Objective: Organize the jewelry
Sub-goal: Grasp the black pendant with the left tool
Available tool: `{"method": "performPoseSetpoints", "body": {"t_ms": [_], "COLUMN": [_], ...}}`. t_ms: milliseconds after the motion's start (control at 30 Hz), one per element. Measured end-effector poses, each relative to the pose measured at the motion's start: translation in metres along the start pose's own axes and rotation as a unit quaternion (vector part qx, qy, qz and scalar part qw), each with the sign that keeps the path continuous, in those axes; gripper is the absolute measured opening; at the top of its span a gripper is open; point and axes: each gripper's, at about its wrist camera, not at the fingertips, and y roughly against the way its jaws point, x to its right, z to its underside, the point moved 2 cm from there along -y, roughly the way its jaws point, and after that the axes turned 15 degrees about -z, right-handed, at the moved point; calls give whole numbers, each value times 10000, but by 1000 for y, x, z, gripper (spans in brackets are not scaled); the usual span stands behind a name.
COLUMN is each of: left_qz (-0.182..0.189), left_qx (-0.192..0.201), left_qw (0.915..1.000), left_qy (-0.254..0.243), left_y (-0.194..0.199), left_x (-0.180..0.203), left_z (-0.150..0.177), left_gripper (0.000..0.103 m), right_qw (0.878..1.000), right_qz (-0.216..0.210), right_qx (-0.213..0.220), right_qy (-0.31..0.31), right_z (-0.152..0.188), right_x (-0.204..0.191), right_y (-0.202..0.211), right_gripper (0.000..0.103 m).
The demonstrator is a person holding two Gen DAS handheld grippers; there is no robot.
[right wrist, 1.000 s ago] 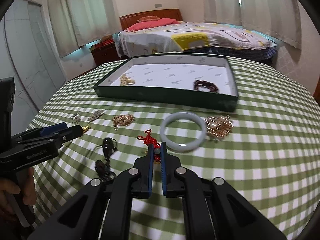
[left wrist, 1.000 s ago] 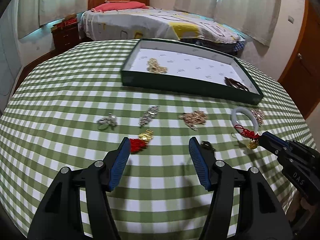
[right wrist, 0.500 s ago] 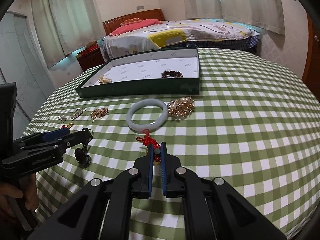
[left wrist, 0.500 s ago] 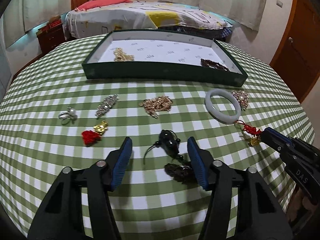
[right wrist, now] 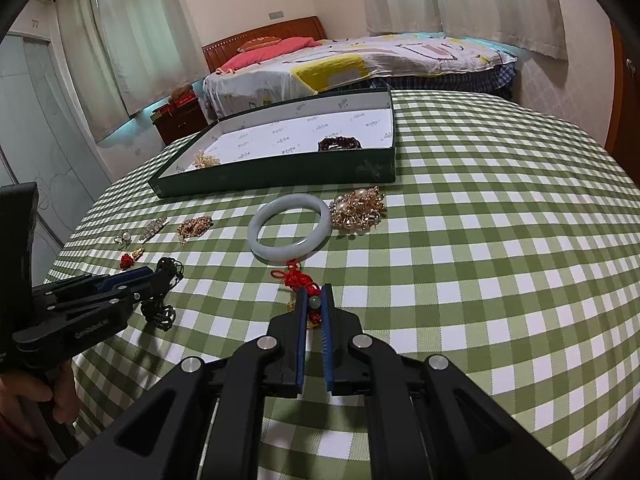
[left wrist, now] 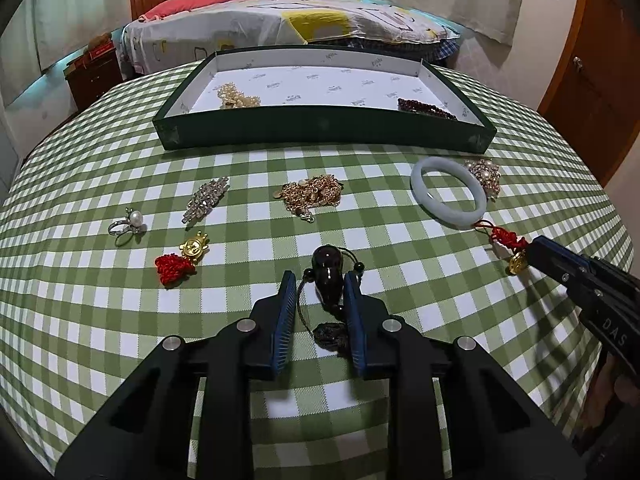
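My left gripper (left wrist: 318,280) is open, its fingers on either side of a dark pendant on a black cord (left wrist: 328,270) lying on the green checked table. My right gripper (right wrist: 314,300) is shut on a red-knot charm with a gold coin (right wrist: 300,280); the charm also shows in the left wrist view (left wrist: 506,240). A green tray (left wrist: 320,130) at the back holds a pearl piece (left wrist: 236,98) and a dark red bracelet (left wrist: 424,106). A pale jade bangle (left wrist: 448,192) lies beside the charm.
Loose on the cloth lie a pearl ring (left wrist: 128,224), a crystal brooch (left wrist: 206,198), a red tassel with a gold charm (left wrist: 180,260), a gold chain pile (left wrist: 312,196) and a gold-pearl cluster (left wrist: 486,174). A bed stands behind the table.
My left gripper moved right and forward from the red tassel to the dark pendant, and its jaws narrowed around it. My right gripper stayed shut on the red-knot charm.
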Motion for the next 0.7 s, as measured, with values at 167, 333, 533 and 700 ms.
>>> {"method": "performPoseSetpoints", "body": {"t_ms": [167, 333, 533, 700], "left_qz": [6, 29, 25, 37], "left_qx": [39, 132, 194, 217], "left_qw": [10000, 9999, 9997, 9997], "left_qy": [4, -107, -139, -76], "left_y": [-2, -3, -2, 2], "left_x": [1, 3, 4, 2], "left_z": [-3, -3, -2, -1], "left_gripper": [24, 19, 15, 15], "right_qw": [10000, 10000, 10000, 10000], "right_qz": [6, 7, 7, -18], "right_qx": [-12, -11, -4, 24], "right_qy": [4, 11, 17, 39], "right_z": [0, 0, 1, 0], "right_x": [0, -1, -1, -4], "right_y": [-2, -1, -1, 0], "right_gripper": [7, 7, 7, 7]}}
